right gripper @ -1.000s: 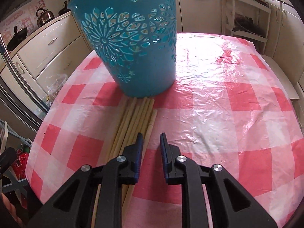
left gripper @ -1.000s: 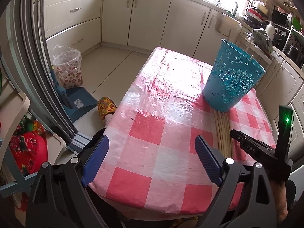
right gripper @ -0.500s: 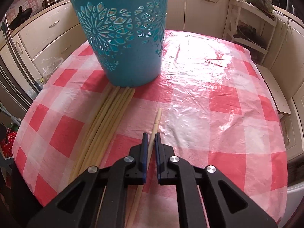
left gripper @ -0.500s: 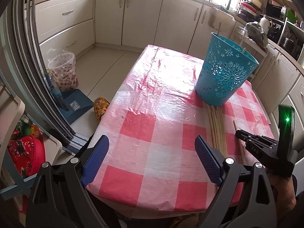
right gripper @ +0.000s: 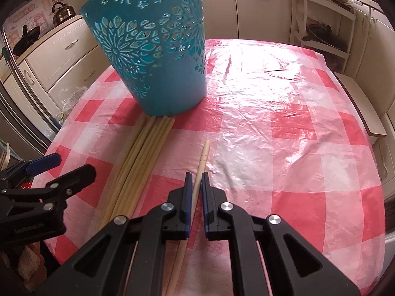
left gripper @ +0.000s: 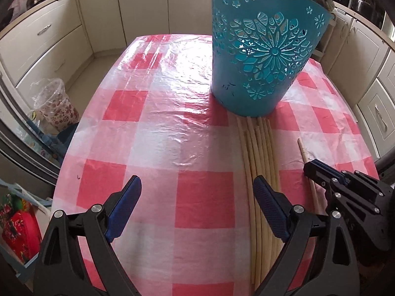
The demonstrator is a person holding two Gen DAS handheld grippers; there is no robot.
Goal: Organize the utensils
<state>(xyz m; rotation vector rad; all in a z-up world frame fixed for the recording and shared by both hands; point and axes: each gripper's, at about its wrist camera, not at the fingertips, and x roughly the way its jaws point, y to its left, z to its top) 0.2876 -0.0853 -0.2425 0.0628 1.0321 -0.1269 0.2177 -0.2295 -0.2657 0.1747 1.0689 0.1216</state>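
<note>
Item: single chopstick (right gripper: 203,159), pale wood or bamboo, lay alone on the checked plastic cloth of the surface (right gripper: 284,128), just to the right of a bundle of like chopsticks (right gripper: 138,157) whose far ends touched the foot of the blue basket (right gripper: 158,49).

Condition of hold: right tool (right gripper: 195,181) was closed on the single chopstick partway along its shaft, the far tip standing clear ahead of the pads. Left tool (left gripper: 197,192) stood wide open above the surface with nothing between its pads, its right pad over the bundle's edge.

Handling, by judgement: very light, stiff, thin, smooth; likely to pivot or slide in the pads if tilted. A grip nearer mid-length seemed steadier than one at an end. The glossy cloth looked slippery, so loose sticks could roll. The basket, light openwork plastic, might tip if knocked.
</note>
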